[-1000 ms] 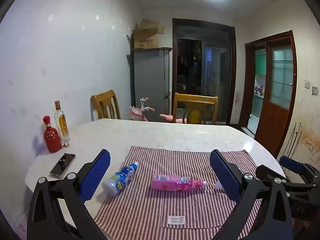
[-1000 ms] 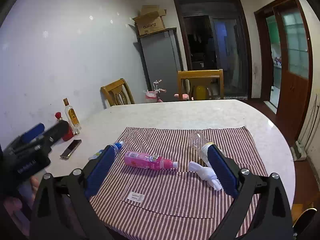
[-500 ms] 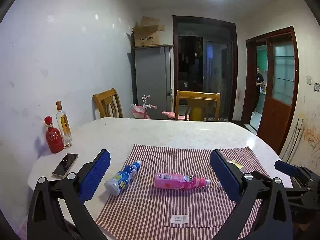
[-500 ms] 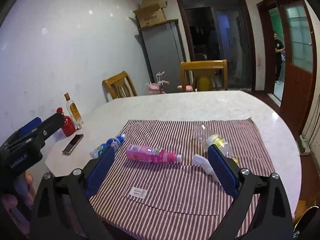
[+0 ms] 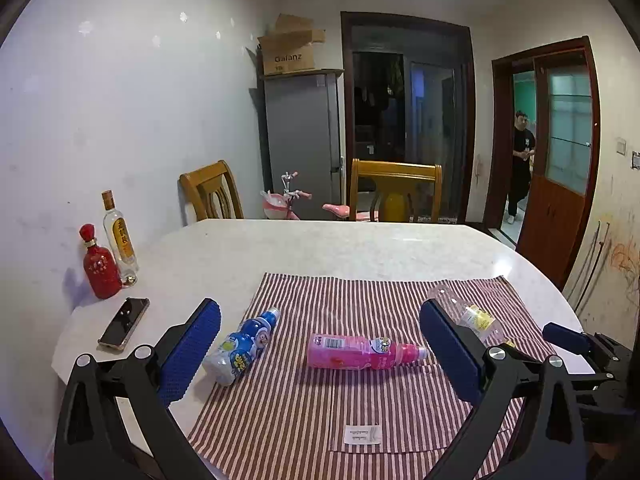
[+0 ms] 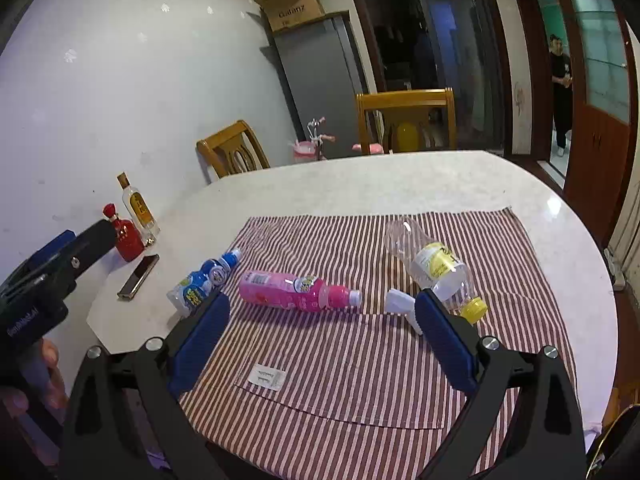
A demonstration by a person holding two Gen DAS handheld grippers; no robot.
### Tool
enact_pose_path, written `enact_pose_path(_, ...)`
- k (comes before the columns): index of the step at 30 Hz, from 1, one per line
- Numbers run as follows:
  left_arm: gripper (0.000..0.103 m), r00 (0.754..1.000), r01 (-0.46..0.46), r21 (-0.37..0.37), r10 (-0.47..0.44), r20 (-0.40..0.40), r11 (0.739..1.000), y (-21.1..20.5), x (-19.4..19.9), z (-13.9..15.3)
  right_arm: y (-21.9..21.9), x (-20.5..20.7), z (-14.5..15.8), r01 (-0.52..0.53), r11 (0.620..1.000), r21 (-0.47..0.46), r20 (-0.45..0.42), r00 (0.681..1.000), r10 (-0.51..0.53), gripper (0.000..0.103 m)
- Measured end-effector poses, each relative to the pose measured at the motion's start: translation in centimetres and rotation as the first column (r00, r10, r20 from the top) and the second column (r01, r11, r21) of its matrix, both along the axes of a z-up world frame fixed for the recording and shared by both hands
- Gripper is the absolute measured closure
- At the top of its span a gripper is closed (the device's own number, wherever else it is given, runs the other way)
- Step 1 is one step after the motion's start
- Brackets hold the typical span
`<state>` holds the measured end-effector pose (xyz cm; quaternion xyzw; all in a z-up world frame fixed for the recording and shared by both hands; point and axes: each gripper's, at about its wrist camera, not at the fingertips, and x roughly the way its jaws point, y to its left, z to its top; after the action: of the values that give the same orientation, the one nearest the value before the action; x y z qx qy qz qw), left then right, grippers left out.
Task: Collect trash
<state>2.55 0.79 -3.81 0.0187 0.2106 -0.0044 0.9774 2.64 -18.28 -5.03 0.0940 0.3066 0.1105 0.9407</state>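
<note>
A pink bottle point(image 5: 360, 352) point(image 6: 296, 290) lies on its side on the striped cloth point(image 5: 360, 400) point(image 6: 360, 360). A blue-and-white bottle point(image 5: 244, 346) point(image 6: 204, 280) lies at the cloth's left edge. A clear bottle with a yellow cap point(image 6: 434, 266) point(image 5: 474, 316) lies to the right, with a crumpled white paper point(image 6: 400, 304) beside it. My left gripper point(image 5: 320, 350) is open and empty, above the near table edge. My right gripper point(image 6: 322, 330) is open and empty, above the cloth's front.
A red bottle point(image 5: 100, 264), a glass liquor bottle point(image 5: 120, 236) and a phone point(image 5: 124, 322) sit at the table's left by the wall. Two wooden chairs point(image 5: 396, 190) stand behind the table point(image 5: 340, 244). A person point(image 5: 520, 160) stands in the right doorway.
Both grippers have risen and tilted, so the table sits lower and fuller in view. A person has appeared in the right doorway. The bottles have not moved.
</note>
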Motion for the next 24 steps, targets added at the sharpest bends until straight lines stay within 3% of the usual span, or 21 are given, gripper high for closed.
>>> enact_pose_path(5,0.006,0.998,-0.005,0.017,0.006,-0.061,1.0,-0.2,1.6,-1.3,-0.4,1.4,-1.5,-0.001,1.0,-0.001,-0.09,0.996,0.001,0.009)
enact_pose_path(10,0.006,0.983,-0.005,0.045,0.013,-0.181,0.999,-0.4,4.2,-4.6,-2.8,3.6,-3.0,0.041,0.998,-0.054,-0.153,0.987,-0.049,0.009)
enact_pose_path(13,0.006,0.967,0.015,0.041,-0.004,-0.255,0.999,-0.7,5.6,-6.6,-5.2,6.7,-3.7,0.058,0.991,-0.123,-0.203,0.976,-0.083,0.009)
enact_pose_path(16,0.006,0.948,0.035,0.029,-0.025,-0.317,0.999,-1.2,6.7,-8.3,-6.7,11.9,-5.0,0.01,0.976,-0.216,-0.275,0.959,-0.07,0.009)
enact_pose_path(20,0.006,0.922,0.05,0.041,-0.03,-0.385,0.998,-1.9,8.4,-10.1,-6.0,19.2,-8.9,-0.135,0.962,-0.237,-0.44,0.898,0.018,0.011)
enact_pose_path(24,0.006,0.904,0.053,0.071,-0.017,-0.427,0.996,-1.7,10.1,-11.3,-5.5,22.9,-12.9,-0.21,0.949,-0.237,-0.569,0.822,0.04,0.032)
